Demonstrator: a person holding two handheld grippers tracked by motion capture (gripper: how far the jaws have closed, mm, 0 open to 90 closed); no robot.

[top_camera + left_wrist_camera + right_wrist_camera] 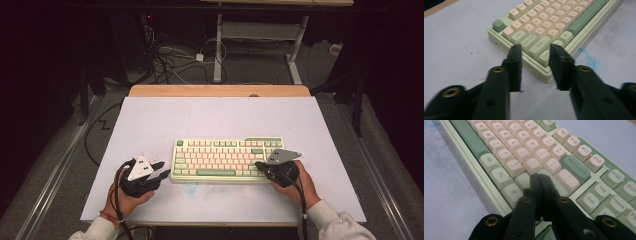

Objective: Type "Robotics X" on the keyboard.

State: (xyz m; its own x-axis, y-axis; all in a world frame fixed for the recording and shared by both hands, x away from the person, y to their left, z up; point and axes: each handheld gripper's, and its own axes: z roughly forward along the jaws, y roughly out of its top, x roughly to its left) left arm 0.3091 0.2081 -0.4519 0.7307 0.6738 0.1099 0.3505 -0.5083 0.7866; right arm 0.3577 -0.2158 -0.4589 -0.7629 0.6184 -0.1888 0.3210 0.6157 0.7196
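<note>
A pale green keyboard (pixel 227 160) with cream and green keys lies near the front of the white board (pixel 210 120). My left gripper (pixel 162 170) rests just off the keyboard's left end, jaws apart with nothing between them. In the left gripper view the gripper (pixel 535 47) points at the keyboard's (pixel 544 27) front left corner, by the Ctrl and Shift keys. My right gripper (pixel 259 164) sits over the keyboard's right part with its jaws pressed together. In the right gripper view its tip (pixel 539 175) hovers at the keys below Backspace on the keyboard (pixel 524 145); I cannot tell if it touches them.
A wooden table edge (pixel 220 90) shows behind the board. A faint blue smudge (pixel 192 187) marks the board in front of the keyboard. Cables (pixel 170 60) and a desk frame (pixel 217 50) stand on the floor beyond. Each hand rests at the board's near edge.
</note>
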